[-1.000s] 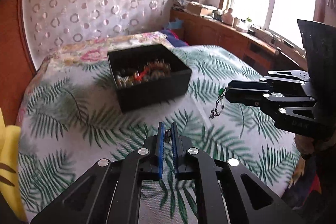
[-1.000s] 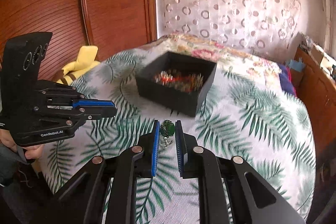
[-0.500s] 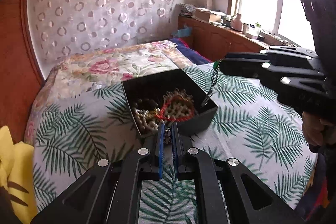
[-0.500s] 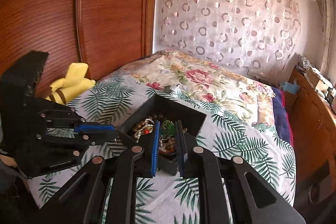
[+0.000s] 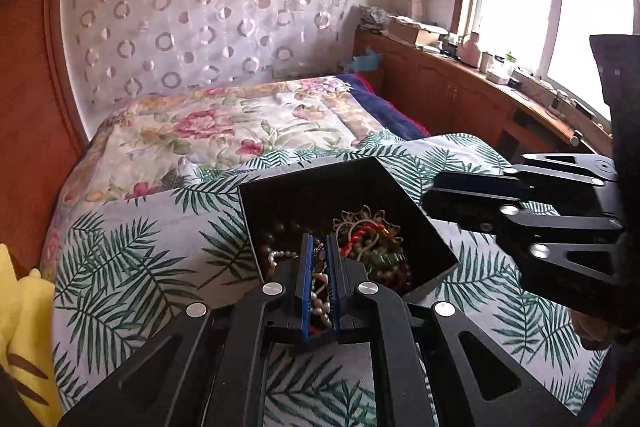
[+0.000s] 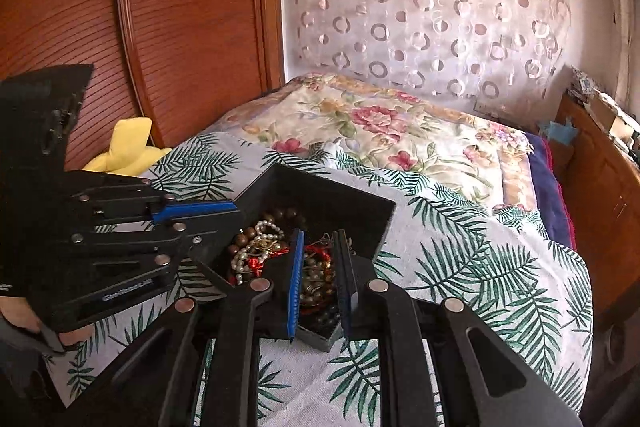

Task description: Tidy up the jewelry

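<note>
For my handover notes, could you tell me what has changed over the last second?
Both grippers travelled forward across the bed and now hang over the black box. The left gripper stays shut on its small chain piece; whether the right gripper still holds its green pendant cannot be told.

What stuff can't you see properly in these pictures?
- Left wrist view: the black box's near corner, hidden behind the left gripper.
- Right wrist view: whatever the right gripper holds blends into the jewelry pile behind.
- Left wrist view: windowsill clutter, too small to name.
</note>
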`<state>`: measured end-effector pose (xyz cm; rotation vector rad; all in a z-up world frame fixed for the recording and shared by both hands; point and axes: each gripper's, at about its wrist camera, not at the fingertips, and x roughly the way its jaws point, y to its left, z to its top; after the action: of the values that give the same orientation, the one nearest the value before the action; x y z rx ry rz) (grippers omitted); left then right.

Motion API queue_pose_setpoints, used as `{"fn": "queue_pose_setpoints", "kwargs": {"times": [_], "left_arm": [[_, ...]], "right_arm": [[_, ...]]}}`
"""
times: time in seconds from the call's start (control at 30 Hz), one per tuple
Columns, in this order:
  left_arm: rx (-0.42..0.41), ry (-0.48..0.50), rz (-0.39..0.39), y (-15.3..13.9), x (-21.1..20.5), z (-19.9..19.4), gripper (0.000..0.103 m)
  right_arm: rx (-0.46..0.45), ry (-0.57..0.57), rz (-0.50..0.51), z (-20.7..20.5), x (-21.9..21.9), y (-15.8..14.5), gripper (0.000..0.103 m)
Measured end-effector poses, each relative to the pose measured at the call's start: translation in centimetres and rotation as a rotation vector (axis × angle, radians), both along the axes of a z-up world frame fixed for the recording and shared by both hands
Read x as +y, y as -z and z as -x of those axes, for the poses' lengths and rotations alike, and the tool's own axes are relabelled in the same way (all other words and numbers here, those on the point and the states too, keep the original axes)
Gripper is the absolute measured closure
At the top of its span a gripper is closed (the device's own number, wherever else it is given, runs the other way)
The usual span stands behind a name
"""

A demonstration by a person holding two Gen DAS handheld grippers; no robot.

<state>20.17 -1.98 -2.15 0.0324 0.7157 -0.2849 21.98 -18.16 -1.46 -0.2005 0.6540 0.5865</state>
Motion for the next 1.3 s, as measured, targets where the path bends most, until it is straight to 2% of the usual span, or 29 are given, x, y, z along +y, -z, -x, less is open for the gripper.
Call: {"fn": "queue_pose_setpoints", "kwargs": {"times": [0.03,0.1,0.17,0.23,0.33,0.47,0.5,0.6,0.7,0.9,0.97,1.03,1.27,1.3], "left_arm": [[-0.002,-0.005,0.001,0.0,0.0,0.0,0.097],[-0.006,-0.02,0.002,0.0,0.0,-0.1,0.085],[-0.012,-0.034,-0.003,0.0,-0.1,-0.1,0.045],[-0.032,-0.047,-0.017,-0.1,0.0,0.3,0.039],[-0.051,-0.078,-0.027,-0.3,0.3,1.0,0.02],[-0.088,-0.116,-0.012,-1.1,1.1,2.8,0.008],[-0.095,-0.124,-0.008,-1.2,1.3,3.3,0.008],[-0.117,-0.156,0.017,-2.0,2.1,5.0,0.008],[-0.132,-0.157,0.04,-2.9,2.7,6.8,0.008],[-0.19,-0.188,-0.014,-4.6,2.4,9.9,0.008],[-0.205,-0.199,-0.028,-5.0,2.1,10.7,0.008],[-0.206,-0.203,-0.034,-5.3,1.8,11.4,0.008],[-0.198,-0.237,-0.044,-4.8,1.7,13.7,0.008],[-0.196,-0.244,-0.042,-4.7,1.8,13.9,0.008]], "right_arm": [[-0.001,0.004,-0.007,0.1,-0.2,0.0,0.086],[-0.001,0.01,-0.02,0.4,-0.8,-0.1,0.086],[-0.004,0.017,-0.029,0.7,-1.2,-0.1,0.086],[-0.011,0.027,-0.038,1.2,-1.6,-0.1,0.086],[-0.025,0.036,-0.05,2.0,-2.1,-0.1,0.086],[-0.041,0.056,-0.092,3.5,-3.0,-0.5,0.086],[-0.048,0.059,-0.104,4.0,-3.3,-0.7,0.085],[-0.071,0.073,-0.13,5.4,-3.8,-1.1,0.073],[-0.079,0.075,-0.161,6.5,-4.2,-1.5,0.072],[-0.119,0.081,-0.187,8.8,-4.5,-2.5,0.071],[-0.14,0.101,-0.19,9.6,-4.7,-2.8,0.063],[-0.153,0.125,-0.195,10.3,-5.0,-2.9,0.046],[-0.172,0.197,-0.204,12.6,-6.0,-1.9,0.022],[-0.172,0.204,-0.202,12.7,-6.1,-1.7,0.016]]}}
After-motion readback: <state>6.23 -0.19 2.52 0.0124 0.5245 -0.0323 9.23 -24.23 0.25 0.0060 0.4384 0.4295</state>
